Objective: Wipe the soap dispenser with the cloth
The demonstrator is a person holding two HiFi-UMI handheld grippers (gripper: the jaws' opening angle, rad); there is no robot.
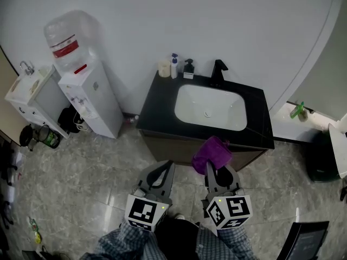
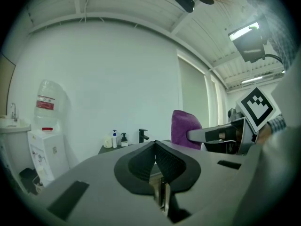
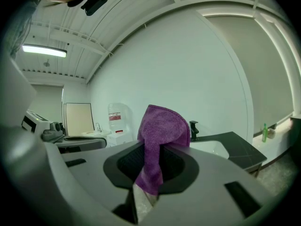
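Observation:
A black soap dispenser [image 1: 188, 69] stands at the back left of the black vanity top [image 1: 162, 110], next to a white pump bottle [image 1: 174, 65] and a cream jar [image 1: 164, 67]. The left gripper view shows the dispenser [image 2: 124, 140] small and far off. My right gripper [image 1: 215, 168] is shut on a purple cloth [image 1: 211, 153], which bunches above its tips just before the vanity's front edge. In the right gripper view the cloth [image 3: 162, 131] stands up between the jaws of my right gripper [image 3: 153, 150]. Beside it, my left gripper [image 1: 167, 167] [image 2: 154, 146] is shut and holds nothing.
A white basin [image 1: 210, 107] and a black faucet [image 1: 218, 72] sit in the vanity. A water cooler [image 1: 87, 88] and a small white sink unit [image 1: 30, 88] stand to the left. A green bottle [image 1: 296, 110] and a dark bin [image 1: 321, 157] are at the right.

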